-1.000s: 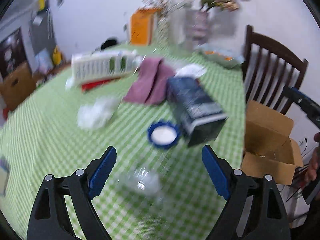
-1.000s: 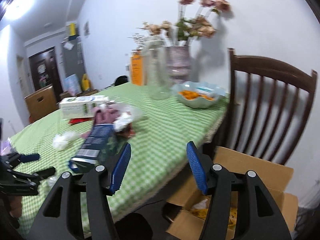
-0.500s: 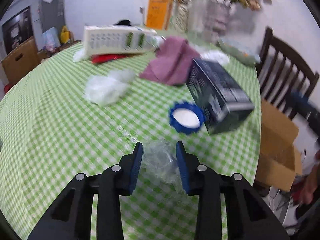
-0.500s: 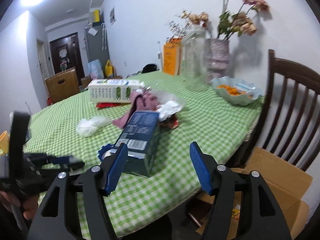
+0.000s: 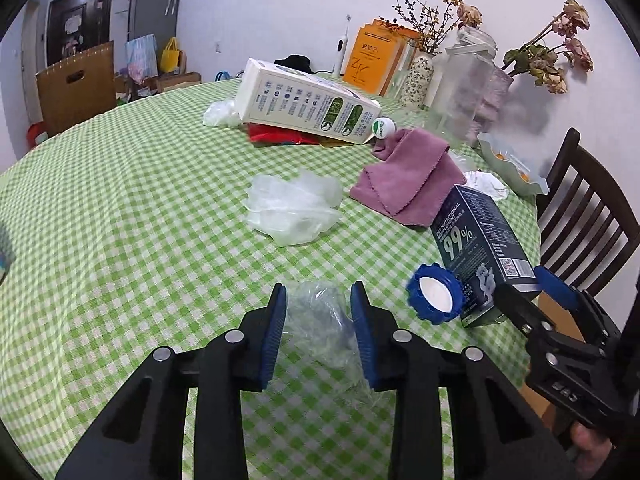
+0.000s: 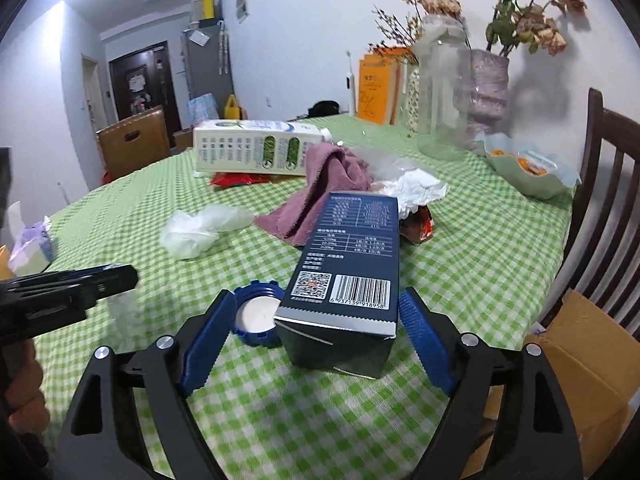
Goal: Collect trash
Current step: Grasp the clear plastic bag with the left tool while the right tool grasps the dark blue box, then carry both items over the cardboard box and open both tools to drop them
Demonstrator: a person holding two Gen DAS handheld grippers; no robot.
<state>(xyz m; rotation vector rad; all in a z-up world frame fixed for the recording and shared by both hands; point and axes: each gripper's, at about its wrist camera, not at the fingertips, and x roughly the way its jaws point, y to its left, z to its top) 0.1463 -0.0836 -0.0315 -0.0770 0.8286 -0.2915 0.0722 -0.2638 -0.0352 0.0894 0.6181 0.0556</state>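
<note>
The counter [image 5: 120, 208], spread with a green checked cloth, runs out ahead of both tongs. Off its edge, to the right of the right tongs, a wooden chair [image 6: 600, 184] stands above an open cardboard box [image 6: 576, 356] on the floor.

Far ahead of the left tongs a long white carton [image 5: 308, 106] lies on its side, propped over something red. Nearer, ahead and to the right, a purple cloth [image 5: 408, 178] is heaped on the counter, and beside it, almost straight ahead, sits a pile of clear plastic gloves [image 5: 294, 208].

A dark blue box [image 6: 348, 276] lies on the counter with its barcode end inside the span of the right tongs [image 6: 316, 330]. The blue pads stand wide on either side of it, released, the right pad just beside the box's corner and the left pad apart from it. A blue cap [image 6: 256, 316] with a white inside rests against the box's left side, also between the pads.

The left tongs [image 5: 318, 330] are clenched on a crumpled clear plastic wrapper [image 5: 316, 320], both blue pads pressing its sides. The wrapper sits low against the cloth; whether it is lifted off cannot be told.
</note>
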